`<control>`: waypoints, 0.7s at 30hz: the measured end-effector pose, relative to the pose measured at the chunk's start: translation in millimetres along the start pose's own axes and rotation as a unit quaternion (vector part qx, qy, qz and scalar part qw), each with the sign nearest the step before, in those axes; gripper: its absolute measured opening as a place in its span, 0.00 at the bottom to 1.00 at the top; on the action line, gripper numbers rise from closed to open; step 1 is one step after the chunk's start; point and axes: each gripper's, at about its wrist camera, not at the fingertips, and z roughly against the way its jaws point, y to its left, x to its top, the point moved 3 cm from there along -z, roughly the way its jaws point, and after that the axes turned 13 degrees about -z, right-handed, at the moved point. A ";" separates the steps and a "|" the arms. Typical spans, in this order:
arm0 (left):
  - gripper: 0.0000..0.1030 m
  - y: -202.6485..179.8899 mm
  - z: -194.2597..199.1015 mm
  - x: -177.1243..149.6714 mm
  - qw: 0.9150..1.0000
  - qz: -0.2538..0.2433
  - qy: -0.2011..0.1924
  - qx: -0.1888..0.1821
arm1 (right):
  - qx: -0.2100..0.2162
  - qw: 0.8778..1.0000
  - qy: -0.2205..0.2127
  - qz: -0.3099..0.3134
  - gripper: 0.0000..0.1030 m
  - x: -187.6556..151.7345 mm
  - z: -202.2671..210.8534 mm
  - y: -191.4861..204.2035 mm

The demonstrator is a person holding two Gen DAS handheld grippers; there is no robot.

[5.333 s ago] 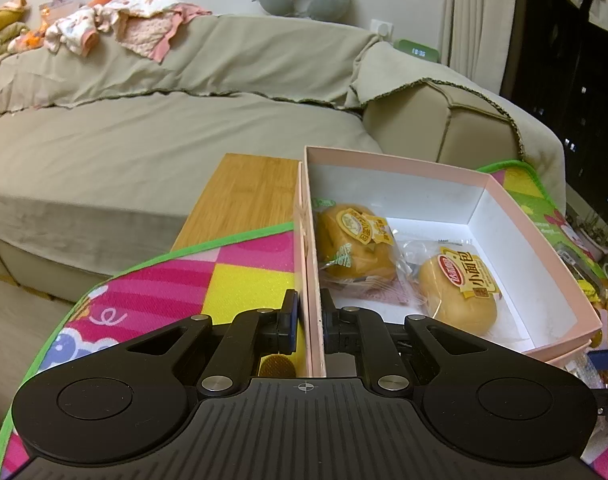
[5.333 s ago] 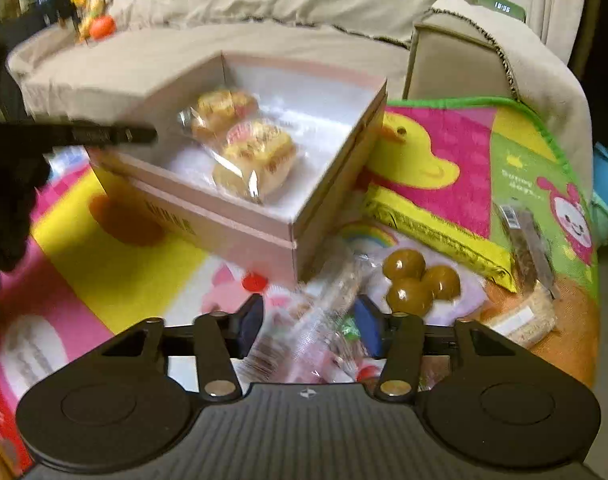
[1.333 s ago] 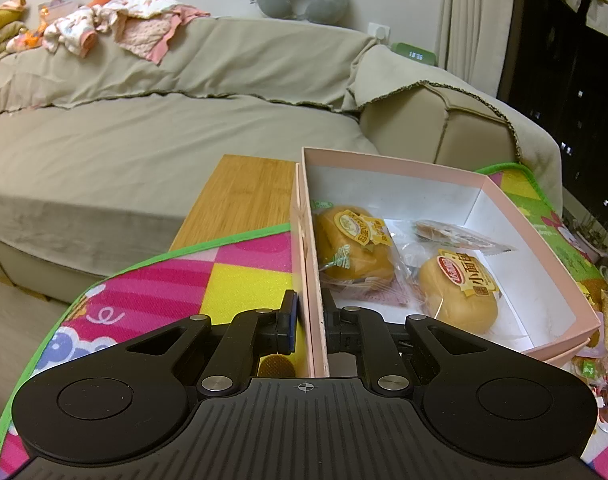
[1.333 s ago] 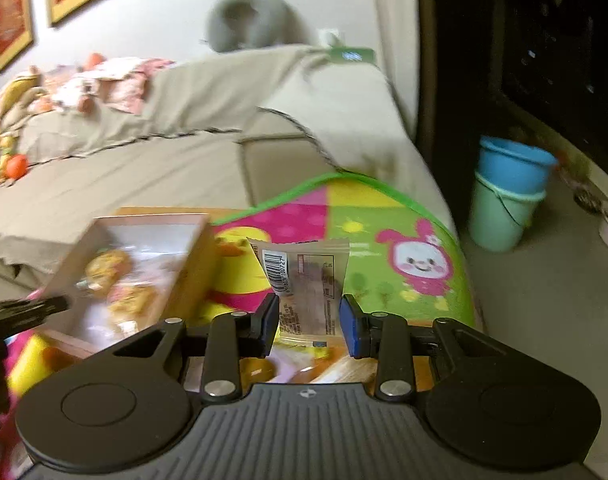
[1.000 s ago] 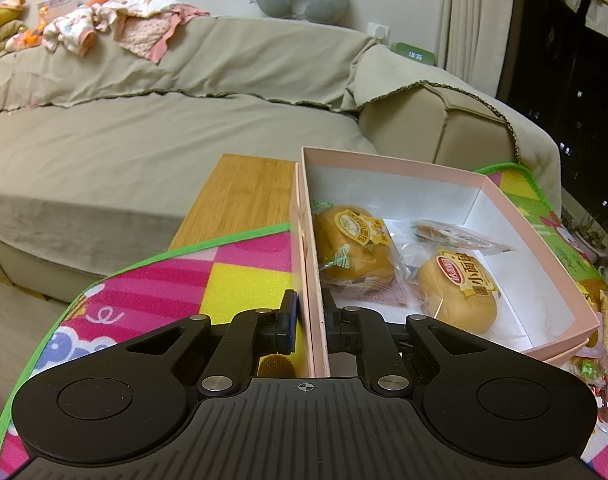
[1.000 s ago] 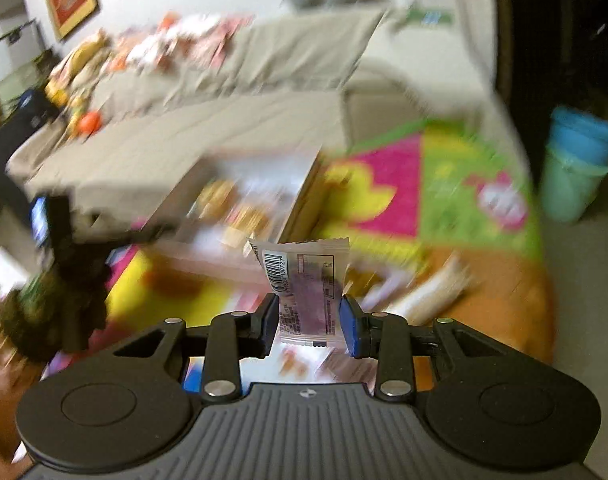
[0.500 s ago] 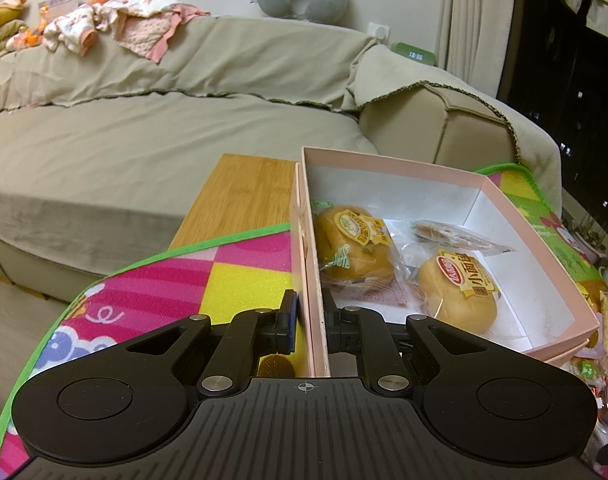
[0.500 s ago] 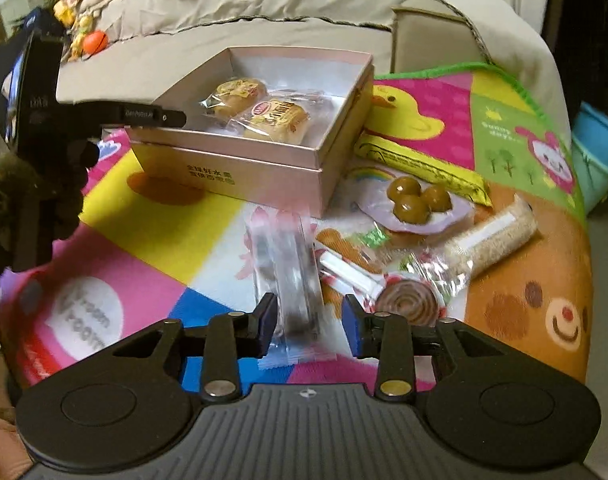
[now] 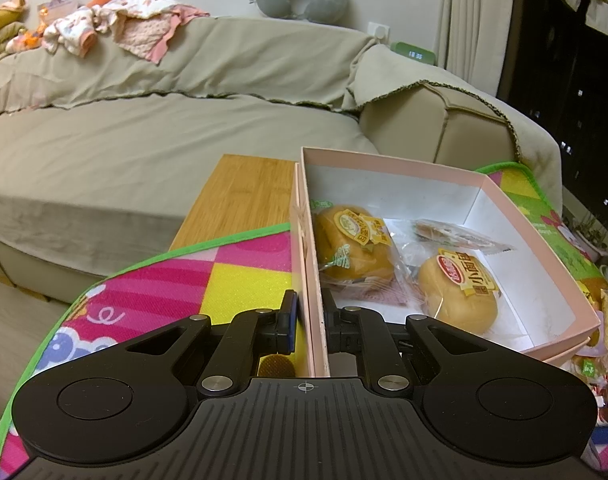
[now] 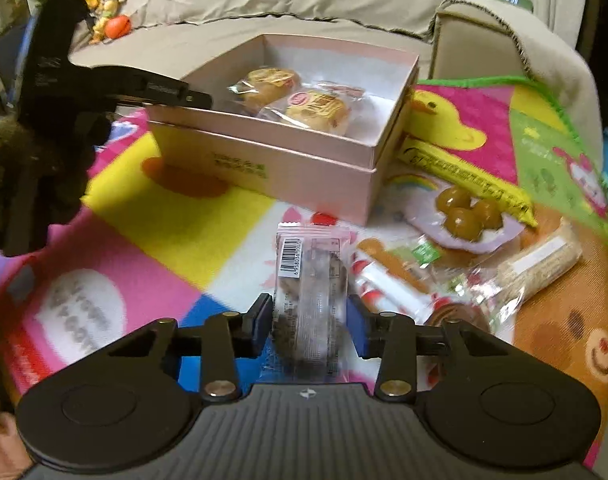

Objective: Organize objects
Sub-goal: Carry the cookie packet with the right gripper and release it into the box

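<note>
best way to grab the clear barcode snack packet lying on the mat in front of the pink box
Grip the clear packet across its narrow width at mid-length, coming from above and from its near end. It lies flat on the mat, long axis pointing toward the pink box, long edges free. The right gripper already straddles it, jaws opening, not pressing.

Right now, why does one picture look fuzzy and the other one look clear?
Left wrist view: sharp, warm lamp light; the pink box and its bread packets read crisply, though the fisheye lens bends the sofa. Right wrist view: smeared, soft edges on the mat and the snack packet.
</note>
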 end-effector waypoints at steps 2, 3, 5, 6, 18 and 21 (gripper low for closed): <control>0.13 -0.2 -0.1 0.3 1.000 0.000 0.000 0.000 | 0.014 1.000 0.005 -0.007 0.37 -0.5 7.8 1.0; 0.13 -0.2 -0.1 0.2 1.000 0.000 0.000 0.000 | 0.017 1.000 0.001 -0.008 0.37 1.1 14.1 2.2; 0.13 -0.4 -0.2 0.1 1.000 0.000 0.000 0.000 | 0.020 1.000 -0.018 -0.009 0.37 9.2 28.8 3.4; 0.13 -0.4 -0.1 0.0 1.000 0.001 0.000 0.000 | 0.025 0.999 -0.033 -0.011 0.37 16.0 39.3 4.5; 0.13 1.2 0.0 0.1 1.000 -0.002 0.000 -0.001 | 0.098 0.973 -0.202 -0.049 0.37 145.4 121.6 24.8; 0.13 1.2 -1.0 1.1 1.000 -0.011 0.000 -0.003 | 0.113 0.968 -0.214 -0.070 0.37 174.3 110.4 28.3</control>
